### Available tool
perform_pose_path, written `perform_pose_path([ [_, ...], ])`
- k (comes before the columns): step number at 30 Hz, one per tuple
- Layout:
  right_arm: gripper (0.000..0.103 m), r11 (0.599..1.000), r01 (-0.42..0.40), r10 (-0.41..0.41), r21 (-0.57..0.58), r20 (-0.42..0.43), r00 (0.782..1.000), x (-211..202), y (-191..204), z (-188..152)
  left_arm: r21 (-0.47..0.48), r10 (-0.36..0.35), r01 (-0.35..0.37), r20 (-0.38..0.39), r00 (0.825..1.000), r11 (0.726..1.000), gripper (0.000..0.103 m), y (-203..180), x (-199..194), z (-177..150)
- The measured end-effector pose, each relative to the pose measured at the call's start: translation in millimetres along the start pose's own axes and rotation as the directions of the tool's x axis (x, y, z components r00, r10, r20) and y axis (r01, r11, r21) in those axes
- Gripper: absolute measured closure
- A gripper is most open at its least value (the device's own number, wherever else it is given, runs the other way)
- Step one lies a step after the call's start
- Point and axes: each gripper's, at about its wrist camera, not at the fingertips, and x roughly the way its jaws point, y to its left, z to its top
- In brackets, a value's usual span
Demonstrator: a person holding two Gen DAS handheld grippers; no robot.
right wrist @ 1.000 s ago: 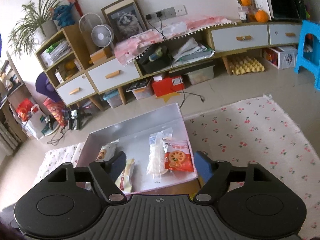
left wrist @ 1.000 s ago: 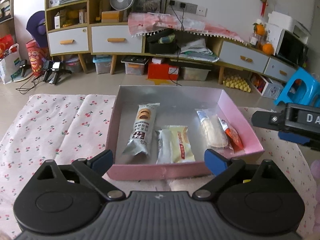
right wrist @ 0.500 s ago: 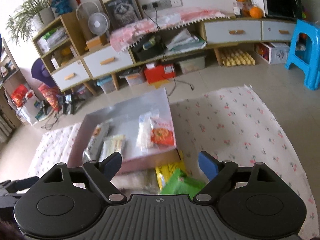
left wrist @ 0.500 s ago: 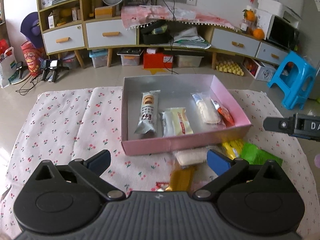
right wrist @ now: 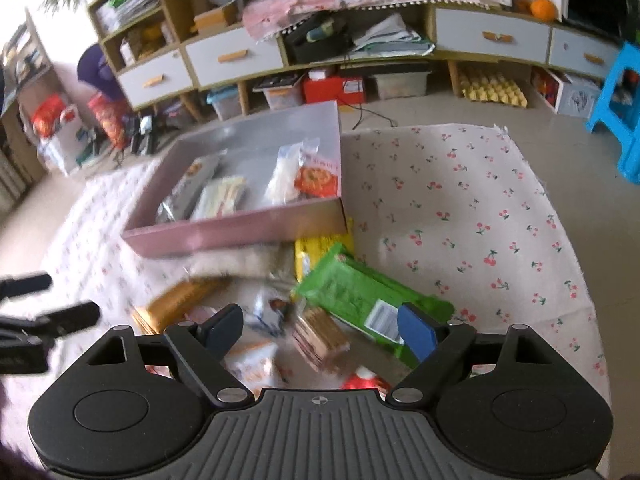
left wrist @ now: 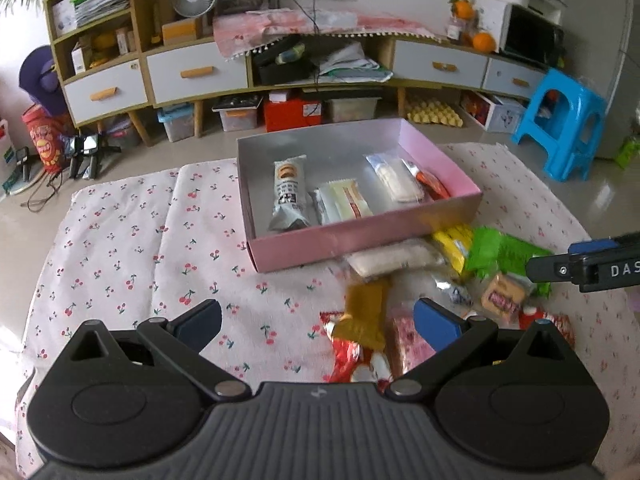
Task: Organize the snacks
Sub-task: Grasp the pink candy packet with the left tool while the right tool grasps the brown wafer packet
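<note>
Both grippers empty, jaws apart: left gripper (left wrist: 316, 320) wide; right gripper (right wrist: 320, 332) just opened further, nothing between its pads. Loose snack pile (left wrist: 440, 280) lies on the cherry-print cloth (left wrist: 132, 248), just in front of the pink box (left wrist: 360, 236); four packets already inside. Suggest picking a top-lying packet, e.g. the flat green pack (right wrist: 360, 292), across its narrow width; wrappers look glossy, crinkly, probably slippery; the box is stiff card with a silvery lining.

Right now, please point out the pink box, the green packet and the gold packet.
pink box (left wrist: 360, 240), left wrist view, front wall.
green packet (right wrist: 352, 292), right wrist view, middle of wrapper.
gold packet (left wrist: 366, 312), left wrist view, middle of wrapper.
</note>
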Motion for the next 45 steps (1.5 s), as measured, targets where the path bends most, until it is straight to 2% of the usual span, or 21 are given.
perform_pose_path([
  [4, 0.017, 0.999, 0.026, -0.028, -0.047, -0.022, 0.999, 2.9, -4.0, -10.0, 0.037, 0.005, -0.005, -0.005, 1.000, 0.999, 0.001, -5.3, -0.5, -11.5],
  [11, 0.017, 0.997, 0.022, -0.027, -0.080, -0.056, 0.998, 3.4, -10.0, -19.6, 0.101, -0.038, 0.044, -0.059, 0.998, 0.994, 0.001, -25.2, 3.5, -32.0],
  [18, 0.017, 0.998, -0.024, 0.019, -0.061, -0.092, 0.996, 5.7, -11.0, -20.2, 0.128, -0.089, 0.097, -0.063, 0.994, 0.987, 0.005, -42.3, 3.5, -39.7],
  [22, 0.017, 0.997, -0.074, 0.073, -0.004, -0.119, 0.990, 8.6, -11.7, -19.5, 0.126, -0.123, 0.131, -0.067, 0.990, 0.983, 0.019, -47.8, 7.2, -38.1],
  [28, 0.017, 0.979, -0.147, 0.167, 0.145, -0.138, 0.976, 15.5, -18.8, -18.2, 0.064, -0.193, 0.199, -0.087, 0.977, 0.978, 0.038, -52.6, 18.6, -34.0],
  [34, 0.017, 0.946, -0.177, 0.215, 0.272, -0.120, 0.969, 24.7, -24.3, -15.7, 0.089, -0.147, 0.157, -0.111, 0.983, 0.984, 0.044, -66.1, 33.0, -32.8],
  [42, 0.018, 0.953, -0.134, 0.169, 0.272, -0.110, 0.979, 35.7, -18.6, -14.2, 0.083, -0.090, 0.103, -0.142, 0.986, 0.991, 0.049, -74.3, 47.5, -33.7],
  [45, 0.026, 0.951, -0.127, 0.162, 0.280, -0.103, 0.981, 38.5, -18.8, -14.2, 0.081, -0.071, 0.083, -0.143, 0.987, 0.993, 0.052, -74.9, 51.2, -34.7],
])
